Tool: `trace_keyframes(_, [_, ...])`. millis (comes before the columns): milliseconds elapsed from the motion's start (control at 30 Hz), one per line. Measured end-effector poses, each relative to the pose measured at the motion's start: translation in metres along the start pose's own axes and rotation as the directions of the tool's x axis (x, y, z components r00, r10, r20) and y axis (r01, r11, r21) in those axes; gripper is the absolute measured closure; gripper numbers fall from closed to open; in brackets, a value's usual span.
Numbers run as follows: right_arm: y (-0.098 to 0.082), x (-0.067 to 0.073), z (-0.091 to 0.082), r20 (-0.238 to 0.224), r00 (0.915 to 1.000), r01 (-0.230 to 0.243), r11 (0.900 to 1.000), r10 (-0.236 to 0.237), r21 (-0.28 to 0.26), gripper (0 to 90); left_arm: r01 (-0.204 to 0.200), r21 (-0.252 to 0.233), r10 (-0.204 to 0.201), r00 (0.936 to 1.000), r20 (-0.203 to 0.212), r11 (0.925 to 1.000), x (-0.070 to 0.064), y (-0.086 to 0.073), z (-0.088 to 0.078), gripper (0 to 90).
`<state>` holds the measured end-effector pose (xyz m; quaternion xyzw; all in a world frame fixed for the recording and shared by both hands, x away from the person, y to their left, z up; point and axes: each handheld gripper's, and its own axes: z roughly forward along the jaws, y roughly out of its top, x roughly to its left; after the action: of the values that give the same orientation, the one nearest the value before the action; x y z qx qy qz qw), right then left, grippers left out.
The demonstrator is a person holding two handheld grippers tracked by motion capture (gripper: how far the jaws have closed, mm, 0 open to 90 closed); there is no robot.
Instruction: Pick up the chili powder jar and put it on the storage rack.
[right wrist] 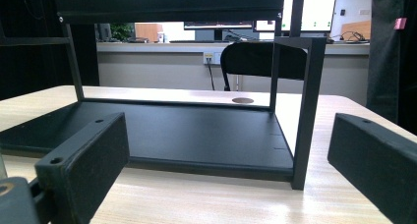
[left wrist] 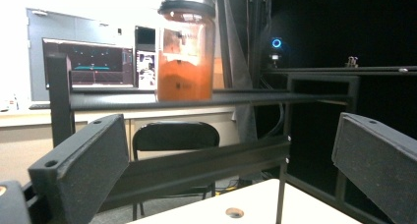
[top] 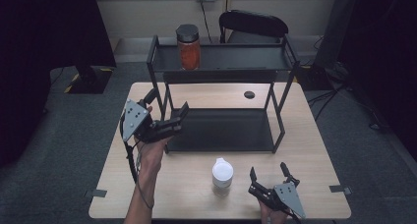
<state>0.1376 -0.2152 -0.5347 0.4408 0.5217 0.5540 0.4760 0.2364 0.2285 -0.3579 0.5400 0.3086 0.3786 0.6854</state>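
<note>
A black two-tier rack stands on the wooden table. On its top shelf, at the left, is a jar of orange-red contents with a black lid; the left gripper view has this jar ahead and above. A small white-lidded jar stands on the table in front of the rack. My left gripper is open and empty, held up by the rack's front left post. My right gripper is open and empty, low at the table's front right, just right of the white-lidded jar, facing the rack's lower shelf.
A black chair stands behind the table. A round cable hole sits in the tabletop behind the rack. The rack's front right post is close ahead of the right gripper. Dark curtains flank the room.
</note>
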Motion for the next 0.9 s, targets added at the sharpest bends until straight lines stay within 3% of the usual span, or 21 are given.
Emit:
trace_keyframes(167, [0.000, 0.000, 0.000, 0.002, 1.0000, 0.000, 1.000, 0.000, 0.001, 0.9, -0.012, 0.000, 0.012, 0.9991, -0.040, 0.9999, -0.005, -0.016, -0.020, 0.0])
trace_keyframes(233, [0.000, 0.000, 0.000, 0.002, 1.0000, 0.000, 1.000, 0.000, 0.001, 0.9, 0.006, -0.005, -0.007, 0.9988, -0.048, 1.0000, -0.005, -0.022, -0.028, 0.0])
trace_keyframes(500, [0.000, 0.000, 0.000, 0.003, 1.0000, 0.000, 1.000, 0.000, 0.000, 0.9, 0.025, -0.002, -0.025, 0.9986, -0.047, 0.9997, -0.013, -0.048, -0.065, 0.0])
trace_keyframes(700, [0.000, 0.000, 0.000, 0.002, 1.0000, 0.001, 1.000, -0.001, 0.000, 0.9, 0.026, 0.025, -0.023, 0.9953, -0.094, 0.9994, -0.022, -0.070, -0.083, 0.1])
trace_keyframes(833, [0.000, 0.000, 0.000, 0.002, 1.0000, 0.001, 1.000, -0.001, -0.001, 0.9, 0.026, 0.035, -0.021, 0.9891, -0.146, 0.9990, -0.026, -0.086, -0.091, 0.2])
trace_keyframes(900, [0.000, 0.000, 0.000, 0.002, 1.0000, 0.001, 1.000, -0.001, 0.000, 0.9, 0.034, 0.050, -0.027, 0.9887, -0.147, 0.9982, -0.025, -0.094, -0.093, 0.2])
